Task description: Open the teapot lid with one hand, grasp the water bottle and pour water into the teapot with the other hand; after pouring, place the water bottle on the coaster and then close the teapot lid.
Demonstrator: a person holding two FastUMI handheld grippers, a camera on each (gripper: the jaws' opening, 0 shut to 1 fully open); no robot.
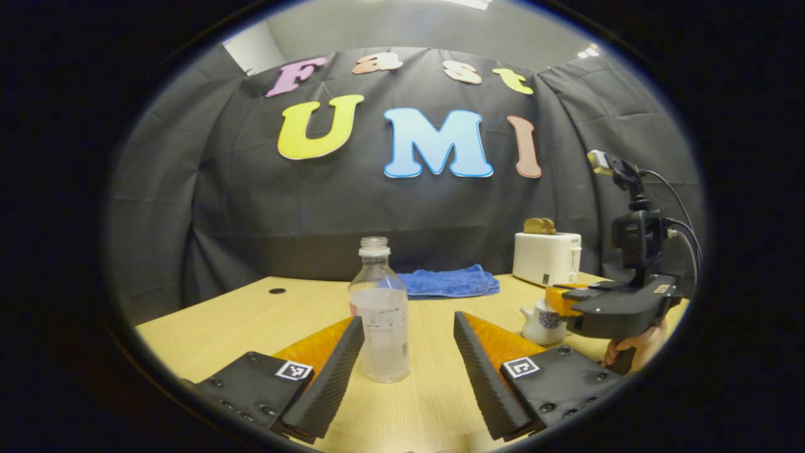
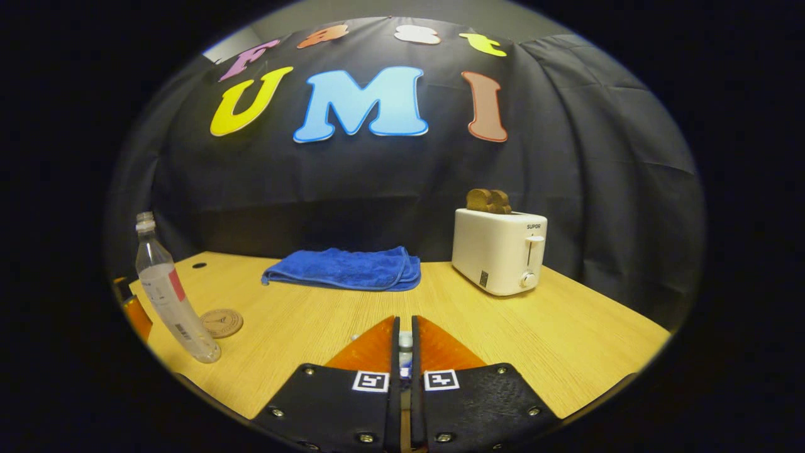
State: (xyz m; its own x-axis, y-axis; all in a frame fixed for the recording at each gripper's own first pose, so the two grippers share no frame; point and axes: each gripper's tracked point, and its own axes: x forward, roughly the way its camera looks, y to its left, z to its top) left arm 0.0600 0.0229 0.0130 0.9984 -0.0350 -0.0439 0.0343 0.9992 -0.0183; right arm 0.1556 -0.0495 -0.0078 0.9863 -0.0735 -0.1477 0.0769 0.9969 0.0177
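Left gripper (image 1: 409, 352): fingers spread wide, water bottle (image 1: 380, 314) standing uncapped on the table (image 1: 239, 314) between them, untouched. Right gripper (image 2: 405, 343): fingers clenched on something small, likely the lid. Teapot (image 1: 539, 321): beside right gripper. Coaster (image 2: 221, 323): near bottle.

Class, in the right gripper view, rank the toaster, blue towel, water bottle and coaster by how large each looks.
1. Blue towel and toaster: too alike to rank.
2. Water bottle, though it stands nearer the camera.
3. Coaster, clearly smallest.
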